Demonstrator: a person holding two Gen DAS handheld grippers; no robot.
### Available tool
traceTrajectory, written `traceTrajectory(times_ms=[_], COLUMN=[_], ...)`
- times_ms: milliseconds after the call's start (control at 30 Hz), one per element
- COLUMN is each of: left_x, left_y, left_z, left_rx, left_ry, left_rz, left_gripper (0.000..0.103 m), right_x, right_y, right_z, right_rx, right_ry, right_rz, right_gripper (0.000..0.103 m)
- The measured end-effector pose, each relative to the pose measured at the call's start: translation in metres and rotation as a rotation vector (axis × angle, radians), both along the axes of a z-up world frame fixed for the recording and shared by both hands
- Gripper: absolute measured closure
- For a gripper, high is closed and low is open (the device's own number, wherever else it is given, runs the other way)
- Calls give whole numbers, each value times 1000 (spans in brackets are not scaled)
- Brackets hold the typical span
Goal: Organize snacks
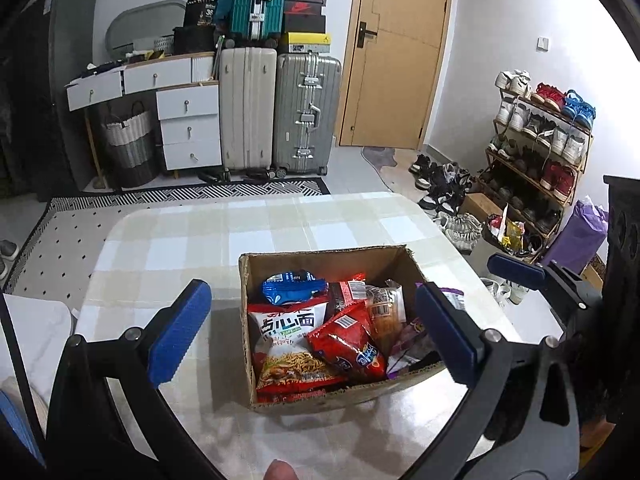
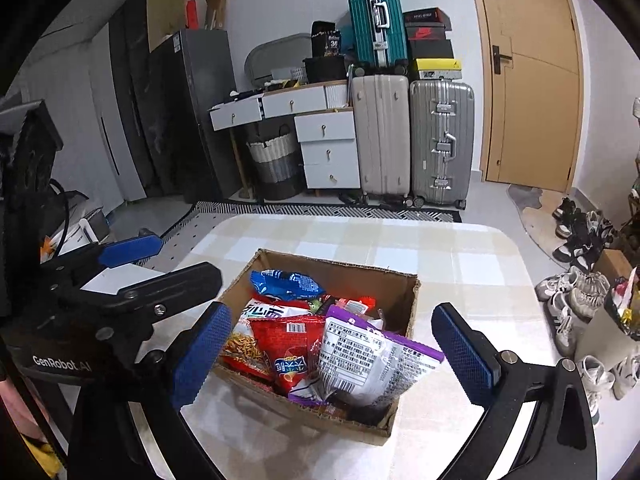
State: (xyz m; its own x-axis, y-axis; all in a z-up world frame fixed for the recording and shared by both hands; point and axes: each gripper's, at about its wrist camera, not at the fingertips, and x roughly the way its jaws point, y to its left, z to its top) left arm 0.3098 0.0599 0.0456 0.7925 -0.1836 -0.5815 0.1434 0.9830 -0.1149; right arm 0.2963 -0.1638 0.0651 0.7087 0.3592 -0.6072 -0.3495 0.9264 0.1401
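Both your left gripper (image 1: 312, 332) and right gripper (image 2: 332, 356) hover with jaws released, empty, over the cardboard box (image 1: 320, 398) of snack packets mid-surface; lower one squarely onto a single top packet.

A brown cardboard box (image 1: 320, 398) holds red, blue and purple packets on a cream-and-white checked tablecloth (image 1: 208, 236).

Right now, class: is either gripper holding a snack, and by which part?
Nothing is held. The left gripper and right gripper both stand open above the cardboard box of snacks, touching no packet.
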Motion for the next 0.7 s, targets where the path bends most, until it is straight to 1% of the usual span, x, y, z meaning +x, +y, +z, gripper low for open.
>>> traceTrajectory(times_ms=[133, 233, 433, 533, 633, 700], left_x=[-24, -46, -101, -140, -183, -209], left_y=[2, 7, 5, 2, -2, -3], left_z=[17, 32, 67, 87, 107, 117], left_rx=[-17, -57, -59, -60, -52, -67], left_ry=[-26, -29, -71, -102, -132, -141], left_rz=[8, -4, 11, 0, 12, 14], left_gripper=[1, 1, 1, 1, 1, 1], right_x=[-20, -39, -83, -108, -140, -161], right_y=[-9, -16, -31, -37, -41, -43], right_z=[12, 21, 42, 55, 72, 82], right_rx=[21, 29, 56, 69, 91, 103], right_ry=[-22, -57, -99, -118, -148, -168], right_rz=[-18, -38, -44, -42, -34, -32], right_gripper=[1, 1, 1, 1, 1, 1])
